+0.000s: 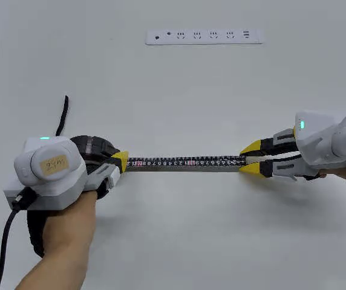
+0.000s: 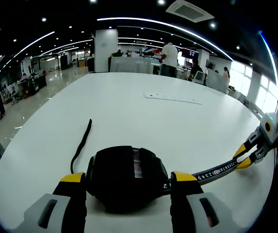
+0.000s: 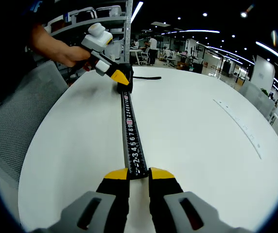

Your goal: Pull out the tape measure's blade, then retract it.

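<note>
A black tape measure case (image 1: 93, 151) sits on the white table, and my left gripper (image 1: 116, 166) is shut on it; in the left gripper view the case (image 2: 127, 177) fills the gap between the yellow-tipped jaws. Its dark numbered blade (image 1: 185, 162) runs out to the right, flat and low over the table. My right gripper (image 1: 250, 159) is shut on the blade's end. In the right gripper view the blade (image 3: 130, 138) stretches away from the right gripper (image 3: 139, 174) to the case (image 3: 125, 83). A black wrist strap (image 1: 62, 115) trails from the case.
A white power strip (image 1: 204, 37) lies at the far side of the table (image 1: 179, 90). A black cable (image 1: 5, 241) hangs from the left gripper near the front left. People stand beyond the table in the left gripper view.
</note>
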Demonstrator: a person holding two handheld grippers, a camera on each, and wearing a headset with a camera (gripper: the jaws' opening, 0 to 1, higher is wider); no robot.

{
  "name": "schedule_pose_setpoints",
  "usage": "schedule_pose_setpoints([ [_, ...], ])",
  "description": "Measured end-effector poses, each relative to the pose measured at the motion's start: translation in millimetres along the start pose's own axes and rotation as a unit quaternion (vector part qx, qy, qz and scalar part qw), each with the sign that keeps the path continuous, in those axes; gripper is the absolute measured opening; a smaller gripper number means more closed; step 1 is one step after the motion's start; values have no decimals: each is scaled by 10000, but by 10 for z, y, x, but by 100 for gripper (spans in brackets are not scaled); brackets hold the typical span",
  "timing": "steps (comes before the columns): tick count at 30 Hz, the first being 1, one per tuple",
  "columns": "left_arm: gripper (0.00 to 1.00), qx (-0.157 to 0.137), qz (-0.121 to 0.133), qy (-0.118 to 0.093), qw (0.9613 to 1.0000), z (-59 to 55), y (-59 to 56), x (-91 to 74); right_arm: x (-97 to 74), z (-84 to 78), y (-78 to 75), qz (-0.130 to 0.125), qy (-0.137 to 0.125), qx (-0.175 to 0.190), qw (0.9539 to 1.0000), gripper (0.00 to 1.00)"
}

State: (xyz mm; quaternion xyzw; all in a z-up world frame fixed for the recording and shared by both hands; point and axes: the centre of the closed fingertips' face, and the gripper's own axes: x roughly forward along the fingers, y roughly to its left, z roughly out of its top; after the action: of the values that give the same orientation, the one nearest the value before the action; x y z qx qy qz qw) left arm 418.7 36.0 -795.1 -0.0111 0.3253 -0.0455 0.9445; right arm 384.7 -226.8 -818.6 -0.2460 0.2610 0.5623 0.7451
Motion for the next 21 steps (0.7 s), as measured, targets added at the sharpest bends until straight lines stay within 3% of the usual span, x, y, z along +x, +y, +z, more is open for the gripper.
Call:
schedule_pose_setpoints([
  [21, 63, 25, 107, -30, 9999, -13, 34, 10, 2, 2, 6, 19, 12, -34, 10000, 12],
])
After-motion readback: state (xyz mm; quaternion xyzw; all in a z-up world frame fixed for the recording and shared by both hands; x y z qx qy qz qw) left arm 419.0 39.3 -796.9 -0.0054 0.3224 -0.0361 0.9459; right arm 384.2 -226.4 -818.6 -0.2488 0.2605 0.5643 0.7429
